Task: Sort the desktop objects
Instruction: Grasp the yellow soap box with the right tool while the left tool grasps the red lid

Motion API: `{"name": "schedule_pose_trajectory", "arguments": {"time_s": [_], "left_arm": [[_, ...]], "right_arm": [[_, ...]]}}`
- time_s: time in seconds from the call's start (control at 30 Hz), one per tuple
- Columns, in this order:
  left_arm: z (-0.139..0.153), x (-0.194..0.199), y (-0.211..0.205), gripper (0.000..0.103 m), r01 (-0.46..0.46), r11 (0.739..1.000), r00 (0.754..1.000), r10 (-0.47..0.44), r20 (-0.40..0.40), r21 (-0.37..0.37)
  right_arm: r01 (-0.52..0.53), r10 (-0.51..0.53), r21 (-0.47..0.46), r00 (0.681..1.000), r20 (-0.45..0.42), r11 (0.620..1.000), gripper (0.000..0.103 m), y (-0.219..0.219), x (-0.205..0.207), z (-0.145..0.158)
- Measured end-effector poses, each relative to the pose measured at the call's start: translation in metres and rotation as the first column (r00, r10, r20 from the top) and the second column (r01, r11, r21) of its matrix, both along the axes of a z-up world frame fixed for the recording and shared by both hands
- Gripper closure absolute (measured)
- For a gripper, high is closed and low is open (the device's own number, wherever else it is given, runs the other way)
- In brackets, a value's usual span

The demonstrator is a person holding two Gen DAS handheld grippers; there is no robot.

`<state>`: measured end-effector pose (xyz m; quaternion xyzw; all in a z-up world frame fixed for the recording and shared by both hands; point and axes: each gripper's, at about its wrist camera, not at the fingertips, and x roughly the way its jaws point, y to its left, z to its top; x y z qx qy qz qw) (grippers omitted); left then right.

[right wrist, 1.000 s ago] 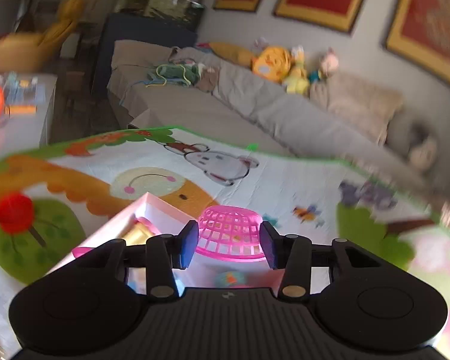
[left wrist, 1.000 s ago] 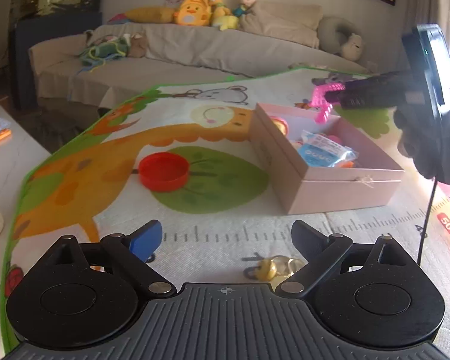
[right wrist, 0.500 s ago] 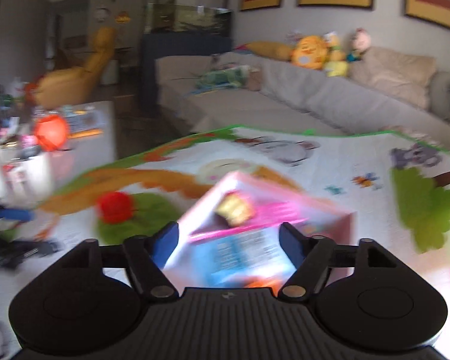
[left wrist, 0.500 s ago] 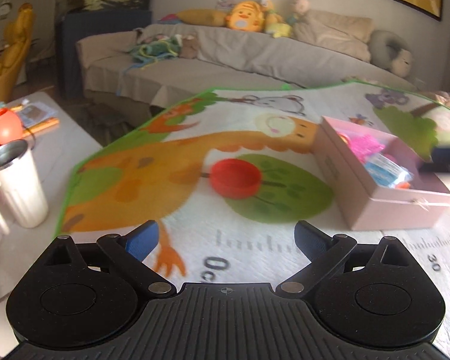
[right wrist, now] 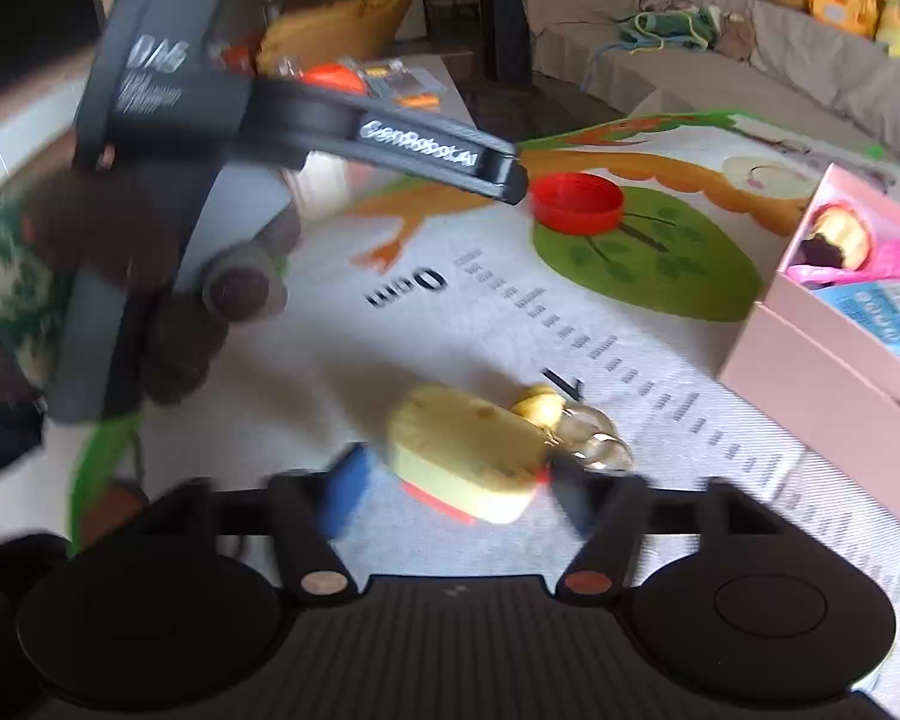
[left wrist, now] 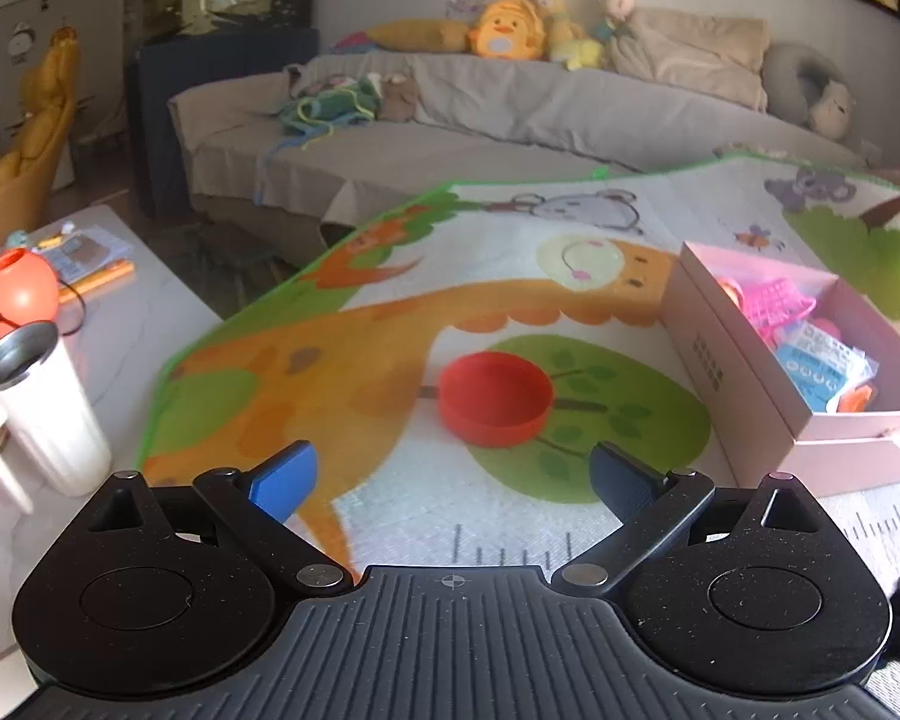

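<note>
In the right wrist view a yellow keychain toy (right wrist: 462,450) with metal rings lies on the play mat. It sits between the blurred fingers of my right gripper (right wrist: 459,495). The jaws are closing and a gap still shows beside the left pad. The pink box (right wrist: 810,372) stands at the right. My left gripper (left wrist: 450,480) is open and empty above the mat, short of a red round lid (left wrist: 495,396). The pink box (left wrist: 750,396) holds a pink basket (left wrist: 777,300) and a blue packet (left wrist: 822,366). From the side, the left gripper (right wrist: 504,174) is held by a gloved hand (right wrist: 150,276).
A white mug (left wrist: 36,414) with a steel rim and an orange round object (left wrist: 15,294) stand on a pale side table at the left. A grey sofa (left wrist: 510,108) with plush toys runs behind the mat. The red lid (right wrist: 576,201) lies beyond the printed ruler.
My right gripper let go of the pink basket over the box, then swung left and down to the yellow keychain toy. The left gripper shifted slightly and stayed open.
</note>
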<state>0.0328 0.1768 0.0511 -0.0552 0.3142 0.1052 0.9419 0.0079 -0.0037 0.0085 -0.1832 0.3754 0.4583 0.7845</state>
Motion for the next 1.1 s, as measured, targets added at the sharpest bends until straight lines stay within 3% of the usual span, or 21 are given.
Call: {"name": "schedule_pose_trajectory", "arguments": {"time_s": [0.17, 0.37, 0.5, 0.6, 0.63, 0.67, 0.7, 0.73, 0.87, 0.93, 1.1], "left_arm": [[-0.008, 0.016, -0.016, 0.003, 0.048, 0.999, 0.999, -0.048, -0.023, 0.018], [-0.020, 0.047, -0.020, 0.003, 0.068, 0.996, 0.997, -0.067, -0.025, 0.056], [-0.033, 0.084, -0.012, 0.003, 0.014, 0.995, 0.997, -0.006, -0.078, 0.098], [-0.040, 0.103, -0.006, 0.003, -0.015, 0.997, 0.993, 0.024, -0.114, 0.077], [-0.040, 0.104, -0.003, 0.006, -0.023, 0.998, 0.993, 0.029, -0.111, 0.061], [-0.040, 0.105, -0.002, 0.015, -0.025, 0.998, 0.993, 0.031, -0.112, 0.050], [-0.038, 0.103, -0.002, 0.021, -0.016, 0.999, 0.994, 0.020, -0.111, 0.038], [-0.036, 0.099, -0.004, 0.035, -0.004, 0.999, 0.994, 0.007, -0.112, 0.035], [-0.030, 0.068, -0.027, 0.034, 0.094, 0.994, 0.990, -0.086, -0.115, 0.061], [-0.026, 0.043, -0.043, 0.034, 0.163, 0.986, 0.981, -0.158, -0.111, 0.036], [-0.023, -0.032, -0.094, 0.034, 0.379, 0.924, 0.920, -0.382, -0.082, -0.052]], "right_arm": [[0.150, -0.151, 0.061, 0.988, 0.008, 0.987, 0.046, -0.064, 0.015, 0.025], [0.363, -0.366, 0.078, 0.930, 0.039, 0.929, 0.046, -0.154, 0.028, 0.058], [0.424, -0.427, 0.082, 0.904, 0.013, 0.902, 0.046, -0.186, 0.028, 0.061], [0.433, -0.435, 0.084, 0.900, 0.007, 0.898, 0.046, -0.189, 0.026, 0.055], [0.430, -0.432, 0.087, 0.902, 0.005, 0.899, 0.046, -0.188, 0.024, 0.053], [0.426, -0.428, 0.093, 0.904, -0.001, 0.900, 0.046, -0.188, 0.022, 0.051], [0.422, -0.423, 0.100, 0.906, -0.006, 0.901, 0.046, -0.187, 0.020, 0.050], [0.419, -0.421, 0.107, 0.907, -0.009, 0.902, 0.046, -0.187, 0.018, 0.050], [0.418, -0.421, 0.126, 0.907, -0.009, 0.900, 0.046, -0.190, 0.009, 0.053], [0.423, -0.425, 0.137, 0.905, -0.020, 0.896, 0.046, -0.195, 0.005, 0.056], [0.453, -0.437, 0.149, 0.891, -0.124, 0.879, 0.046, -0.213, -0.004, 0.063]]}}
